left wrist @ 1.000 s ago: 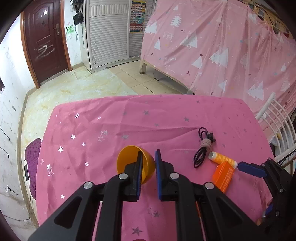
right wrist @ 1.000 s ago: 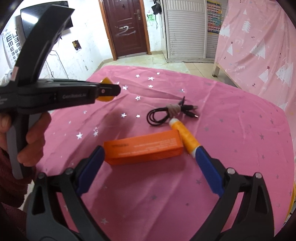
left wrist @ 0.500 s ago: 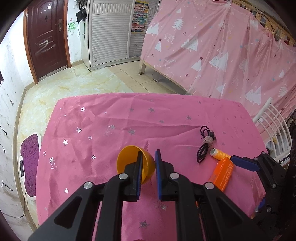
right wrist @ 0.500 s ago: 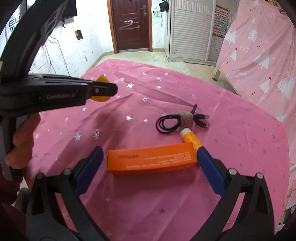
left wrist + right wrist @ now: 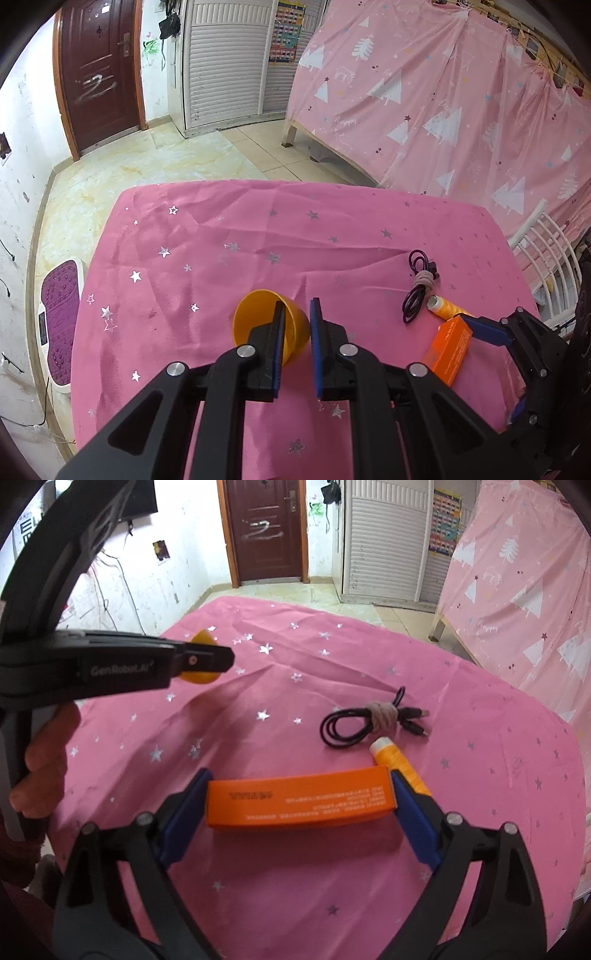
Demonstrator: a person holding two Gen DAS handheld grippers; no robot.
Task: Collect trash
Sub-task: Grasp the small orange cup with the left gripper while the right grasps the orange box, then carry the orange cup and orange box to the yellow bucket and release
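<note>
Right tongs (image 5: 301,805) closing around the long orange cardboard box (image 5: 299,803) lying flat on the wrinkled pink starred tabletop (image 5: 369,672); left tongs (image 5: 297,332) pinching the yellow cup's (image 5: 258,314) wall.

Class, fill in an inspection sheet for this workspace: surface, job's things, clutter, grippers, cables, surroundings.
Surface: table under a pink star-print cloth, creased.
Job's things: orange box lying flat; yellow cup; orange thread spool lying beside the box.
Clutter: nothing seen beyond these.
Grippers: left gripper shut on the yellow cup's wall; right gripper closing, its jaws either side of the orange box; whether the pads press it cannot be told.
Cables: black cable, coiled and tied, beyond the spool.
Surroundings: brown door, white shutter doors, pink tree-print curtain, tiled floor.
</note>
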